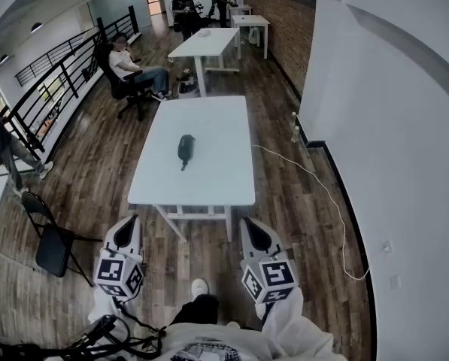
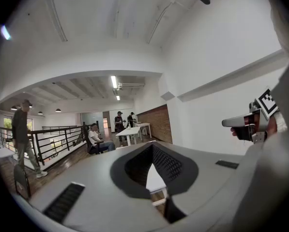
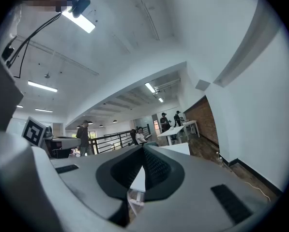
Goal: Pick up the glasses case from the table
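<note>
Left tool (image 1: 126, 233): you hold it low, short of the surface, tips pressed together with nothing between them.
Right tool (image 1: 259, 236): level beside the left one, its tips closed on each other too, empty.
Dark oval glasses case (image 1: 186, 149): lies flat near the middle of the white rectangular surface (image 1: 209, 183), well apart from both your tools.
Brown wooden plank floor (image 1: 284, 201): carries the surface straight ahead of you.
Seated person (image 1: 130, 65): on a black chair beyond the far left corner.
</note>
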